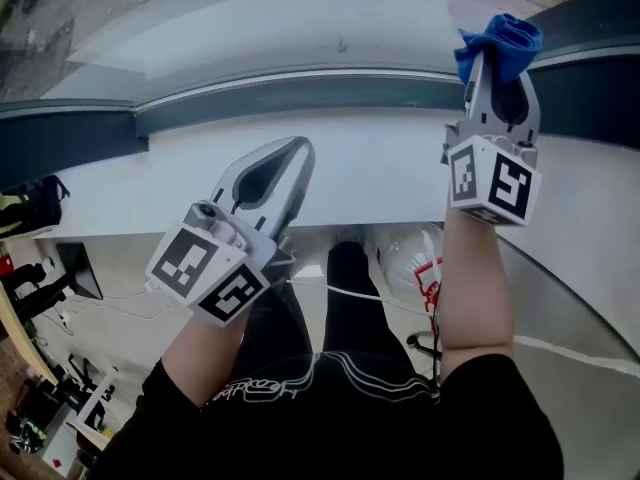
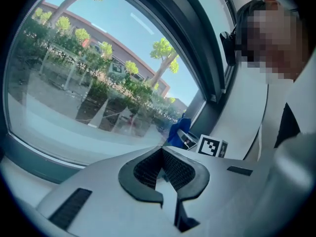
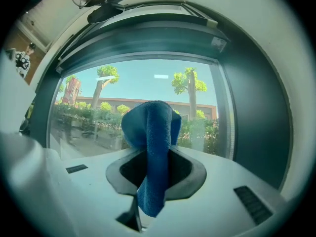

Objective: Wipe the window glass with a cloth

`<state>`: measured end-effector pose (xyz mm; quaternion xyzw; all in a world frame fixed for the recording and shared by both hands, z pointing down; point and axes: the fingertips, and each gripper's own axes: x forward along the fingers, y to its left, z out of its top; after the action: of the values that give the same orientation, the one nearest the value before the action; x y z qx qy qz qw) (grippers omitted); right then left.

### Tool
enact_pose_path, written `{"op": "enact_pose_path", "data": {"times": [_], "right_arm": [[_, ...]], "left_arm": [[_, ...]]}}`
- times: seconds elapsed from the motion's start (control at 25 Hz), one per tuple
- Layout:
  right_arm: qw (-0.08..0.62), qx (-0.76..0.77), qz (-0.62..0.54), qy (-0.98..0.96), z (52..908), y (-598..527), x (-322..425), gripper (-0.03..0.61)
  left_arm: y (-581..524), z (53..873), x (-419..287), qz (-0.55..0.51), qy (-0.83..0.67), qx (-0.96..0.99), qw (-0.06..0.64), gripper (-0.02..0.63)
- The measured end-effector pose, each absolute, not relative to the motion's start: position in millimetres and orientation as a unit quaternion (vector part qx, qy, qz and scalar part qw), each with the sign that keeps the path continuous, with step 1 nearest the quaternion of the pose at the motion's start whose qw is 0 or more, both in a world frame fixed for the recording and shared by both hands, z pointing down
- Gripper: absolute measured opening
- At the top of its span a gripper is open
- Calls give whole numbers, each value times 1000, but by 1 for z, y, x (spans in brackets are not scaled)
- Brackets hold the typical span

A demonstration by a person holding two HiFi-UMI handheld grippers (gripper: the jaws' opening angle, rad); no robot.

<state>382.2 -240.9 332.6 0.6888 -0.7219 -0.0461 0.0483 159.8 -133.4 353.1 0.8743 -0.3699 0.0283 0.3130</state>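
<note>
Near the window's right-hand frame, a blue cloth [image 1: 500, 40] stood bunched above the jaws of the right hand-held gripper [image 1: 497, 68], which were clamped on it, a tail of fabric hanging back through them. Whether the cloth touched the window glass [image 1: 250, 18] could not be told. Doing the wipe well would likely mean keeping that clamp firm, pressing only the soft bunch to the pane so the hard jaw tips stay off it, and working in overlapping passes away from the dark frame [image 1: 300, 93]. The left hand-held gripper [image 1: 298, 151] hovered lower, over the white sill [image 1: 380, 168], jaws together on nothing. Counted: one cloth, two hand-held grippers, one of them loaded, and two marker cubes [image 1: 490, 183], one on each. Trees [image 3: 190, 83] and a low building [image 3: 123, 102] showed beyond the glass.
</note>
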Motion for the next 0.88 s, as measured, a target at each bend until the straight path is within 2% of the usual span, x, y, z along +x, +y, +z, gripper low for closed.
{"op": "enact_pose_path", "data": {"times": [0.88], "right_arm": [[42,468,-19,-883,383,-205,-97,67]], "left_arm": [[-82,386,-204,-9,-526,787,323,6]]}}
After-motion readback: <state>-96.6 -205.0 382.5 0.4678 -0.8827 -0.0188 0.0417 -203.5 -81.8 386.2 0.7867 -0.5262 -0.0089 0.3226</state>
